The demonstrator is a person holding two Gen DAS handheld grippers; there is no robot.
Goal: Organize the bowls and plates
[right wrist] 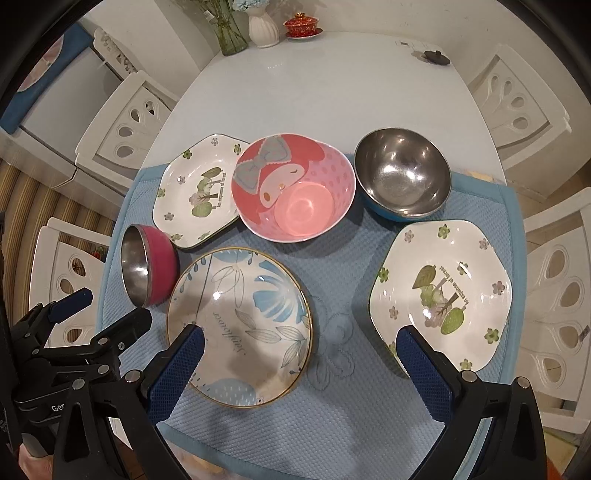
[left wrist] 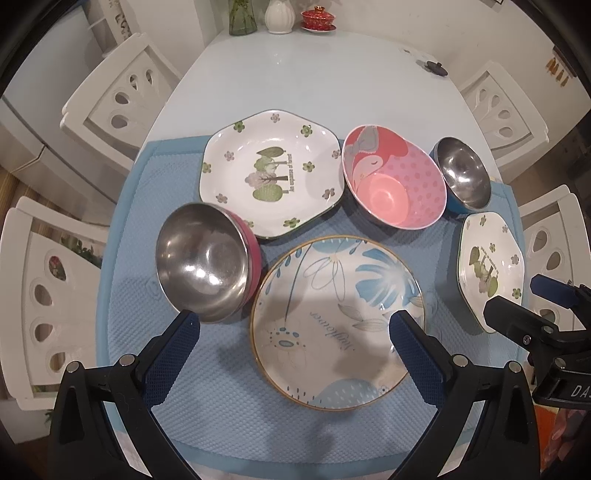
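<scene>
On the blue mat [left wrist: 207, 391] lie a round blue-leaf plate [left wrist: 332, 317] [right wrist: 243, 325], two hexagonal tree plates [left wrist: 269, 173] [left wrist: 489, 269] [right wrist: 197, 188] [right wrist: 439, 291], a pink cartoon bowl [left wrist: 393, 181] [right wrist: 295, 188], a steel bowl with a pink outside [left wrist: 203, 262] [right wrist: 147, 264] and a steel bowl with a blue outside [left wrist: 463, 175] [right wrist: 402, 177]. My left gripper [left wrist: 295, 325] hangs open above the round plate's near half. My right gripper [right wrist: 301, 341] hangs open between the round plate and the right hexagonal plate. Neither holds anything.
The mat lies on a pale oval table [left wrist: 314, 77] ringed by white chairs [left wrist: 122, 92] [right wrist: 554, 295]. At the far end stand a glass vase [left wrist: 242, 16], a white vase [left wrist: 280, 14] and a red lidded cup [left wrist: 317, 16]. A small dark lid [left wrist: 436, 68] lies at the far right.
</scene>
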